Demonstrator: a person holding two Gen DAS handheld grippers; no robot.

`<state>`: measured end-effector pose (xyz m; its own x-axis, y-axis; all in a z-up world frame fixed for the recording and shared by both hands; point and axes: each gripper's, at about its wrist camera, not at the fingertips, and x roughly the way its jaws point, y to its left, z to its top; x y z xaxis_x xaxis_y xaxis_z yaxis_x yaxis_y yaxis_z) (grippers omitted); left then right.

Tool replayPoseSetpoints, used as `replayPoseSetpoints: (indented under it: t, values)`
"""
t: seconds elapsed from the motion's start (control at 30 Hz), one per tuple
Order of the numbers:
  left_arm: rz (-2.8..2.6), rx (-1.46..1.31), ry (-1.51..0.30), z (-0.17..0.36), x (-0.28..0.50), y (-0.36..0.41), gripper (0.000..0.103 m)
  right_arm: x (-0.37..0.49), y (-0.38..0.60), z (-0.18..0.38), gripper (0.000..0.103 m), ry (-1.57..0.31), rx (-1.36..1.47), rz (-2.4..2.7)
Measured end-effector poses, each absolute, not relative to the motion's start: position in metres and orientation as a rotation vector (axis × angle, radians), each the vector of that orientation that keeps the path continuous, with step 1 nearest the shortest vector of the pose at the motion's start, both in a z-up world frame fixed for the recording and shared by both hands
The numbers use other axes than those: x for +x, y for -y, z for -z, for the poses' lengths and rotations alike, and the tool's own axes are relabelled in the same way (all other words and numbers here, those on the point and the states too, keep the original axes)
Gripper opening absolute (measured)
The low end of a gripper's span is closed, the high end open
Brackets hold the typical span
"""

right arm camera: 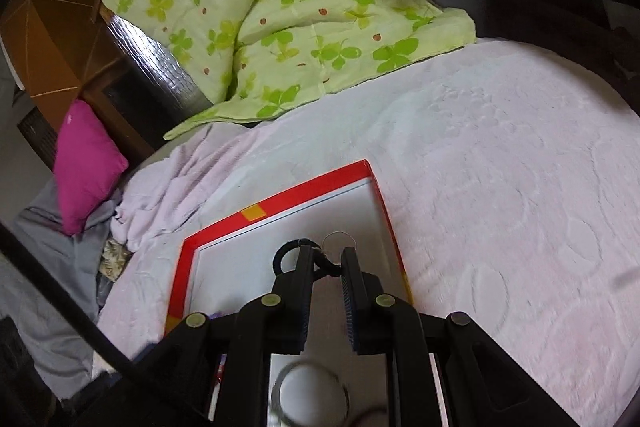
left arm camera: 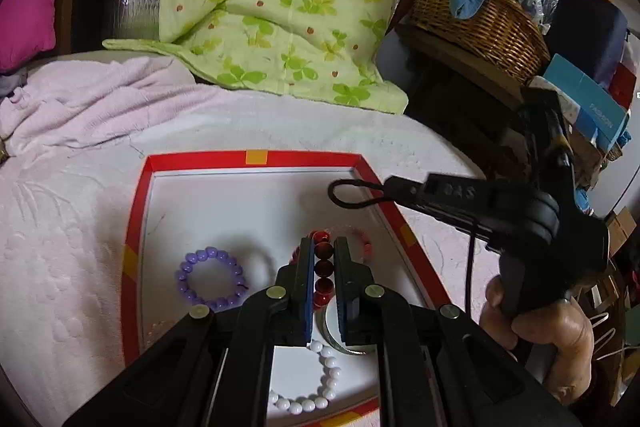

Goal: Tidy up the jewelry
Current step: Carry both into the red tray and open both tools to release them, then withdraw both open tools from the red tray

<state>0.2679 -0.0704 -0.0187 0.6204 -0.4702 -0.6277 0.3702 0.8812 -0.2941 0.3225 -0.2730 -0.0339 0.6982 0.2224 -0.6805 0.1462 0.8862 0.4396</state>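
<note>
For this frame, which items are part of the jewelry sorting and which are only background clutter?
Part of the job:
red-rimmed tray
dark red bead bracelet, between the left gripper fingers
purple bracelet
white bead bracelet
black hair tie at the right gripper

Lying about:
green quilt
pink pillow
wicker basket

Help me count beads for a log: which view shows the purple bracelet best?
Left wrist view: the purple bracelet lies as a nearly full ring in the red-rimmed tray, only its near edge hidden by the left gripper. The right wrist view shows just a purple sliver.
</note>
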Motion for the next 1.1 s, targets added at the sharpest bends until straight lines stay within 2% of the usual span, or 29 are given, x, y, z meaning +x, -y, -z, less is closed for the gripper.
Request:
replayPoseSetpoints:
  t: [0.7, 0.73, 0.77, 0.8, 0.83, 0.87, 1.0, 1.07, 1.1]
  values:
    - [0.453, -0.06, -0.845, 0.048, 0.281, 0.087, 0.01, 0.377, 0.257, 0.07, 0.018, -0.878, 0.488, -0.041]
    - [0.455, -0.058, -0.852, 0.047, 0.28, 0.087, 0.013, 0.377, 0.258, 0.07, 0.023, -0.878, 0.486, -0.04]
    - [0.454, -0.059, -0.859, 0.047, 0.28, 0.086, 0.022, 0.377, 0.26, 0.07, 0.029, -0.879, 0.492, -0.041]
    - [0.452, -0.065, -0.862, 0.046, 0.28, 0.085, 0.028, 0.377, 0.262, 0.07, 0.048, -0.879, 0.503, -0.042]
    - [0.45, -0.07, -0.857, 0.044, 0.278, 0.084, 0.04, 0.375, 0.265, 0.07, 0.063, -0.872, 0.522, -0.042]
    - [0.443, -0.072, -0.841, 0.04, 0.276, 0.082, 0.047, 0.372, 0.269, 0.068, 0.064, -0.847, 0.546, -0.044]
    - [0.433, -0.086, -0.8, 0.023, 0.269, 0.074, 0.053, 0.361, 0.279, 0.05, 0.064, -0.785, 0.57, -0.056]
    - [0.399, -0.097, -0.784, 0.014, 0.266, 0.067, 0.068, 0.355, 0.28, 0.038, 0.064, -0.757, 0.555, -0.053]
    - [0.38, -0.095, -0.773, 0.011, 0.264, 0.064, 0.07, 0.351, 0.28, 0.03, 0.064, -0.749, 0.539, -0.056]
